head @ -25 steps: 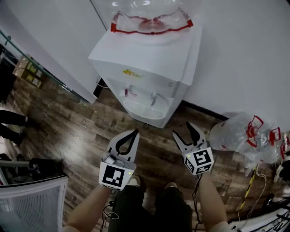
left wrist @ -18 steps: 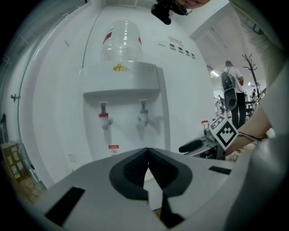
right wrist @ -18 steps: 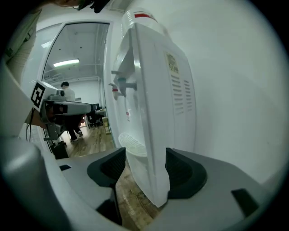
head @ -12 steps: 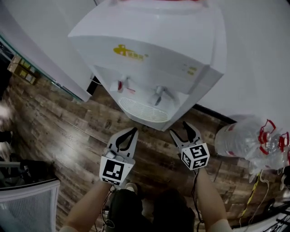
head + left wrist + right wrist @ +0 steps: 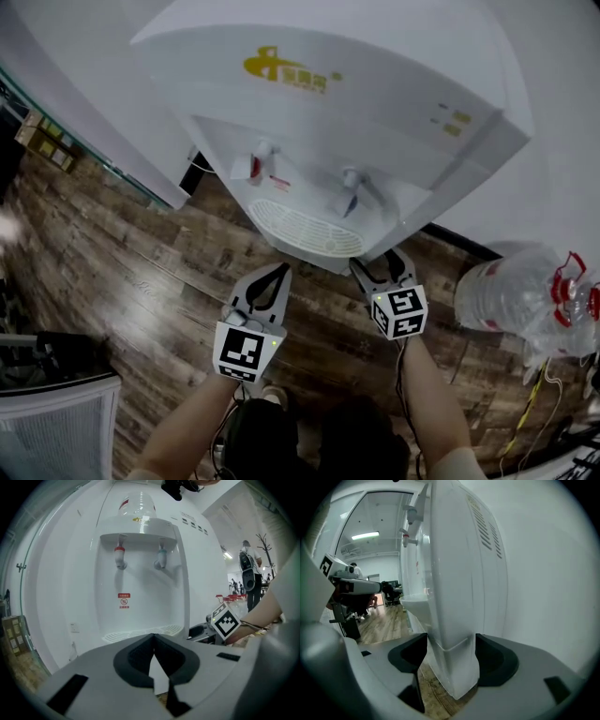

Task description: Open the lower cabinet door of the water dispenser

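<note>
The white water dispenser stands against the wall, with a red tap, a blue tap and a drip tray. Its overhanging front hides the lower cabinet door in the head view. My left gripper is shut, empty, and points at the dispenser's front from a short way off. My right gripper reaches under the tray's right edge. Its jaws are opening, and the dispenser's lower front corner shows between them without contact that I can see.
Empty water bottles with red caps lie on the wooden floor to the right, with cables beside them. A mesh chair stands at the lower left. A glass partition runs along the left. People stand far off.
The head view has dropped and closed in on the dispenser, which now fills the top. Both grippers have come down and forward to its front; the right jaws stand a little wider.
</note>
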The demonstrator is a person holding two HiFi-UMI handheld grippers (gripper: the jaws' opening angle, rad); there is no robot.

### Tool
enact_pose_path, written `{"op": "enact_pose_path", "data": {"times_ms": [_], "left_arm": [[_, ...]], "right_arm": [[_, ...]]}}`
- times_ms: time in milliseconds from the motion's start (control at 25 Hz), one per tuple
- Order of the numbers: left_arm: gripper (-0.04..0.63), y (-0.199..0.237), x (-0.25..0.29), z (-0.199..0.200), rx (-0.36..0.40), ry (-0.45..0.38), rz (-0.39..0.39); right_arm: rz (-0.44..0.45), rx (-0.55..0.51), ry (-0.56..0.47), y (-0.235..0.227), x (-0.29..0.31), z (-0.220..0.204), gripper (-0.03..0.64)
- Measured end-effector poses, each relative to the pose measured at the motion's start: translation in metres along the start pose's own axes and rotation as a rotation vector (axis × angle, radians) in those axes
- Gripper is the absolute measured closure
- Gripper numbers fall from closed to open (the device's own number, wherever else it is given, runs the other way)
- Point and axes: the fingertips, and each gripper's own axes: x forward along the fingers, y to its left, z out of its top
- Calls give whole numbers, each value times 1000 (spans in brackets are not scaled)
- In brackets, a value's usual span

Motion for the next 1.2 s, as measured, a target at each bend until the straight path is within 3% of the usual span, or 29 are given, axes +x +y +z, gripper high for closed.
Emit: {"op": "enact_pose_path", "data": {"times_ms": [520,840,960,1080,1200], "left_arm": [[589,10,-10,-7,-30,20,6],[589,10,-28,-11,-48,75,-1],[589,17,-39,-13,-62,99,10],[589,24,-51,-14,-70,124,22],[589,32,-64,-14,-81,142,36]], "right_arm": [[-96,66,23,7,-3,-2,351],[-95,28,132,24,-15,-13,364],[-69,-73,201,40,-22,-22,376],[-34,-158,269,51,-20,-26,346],[-30,-133,305,53,-22,-27,383]]}}
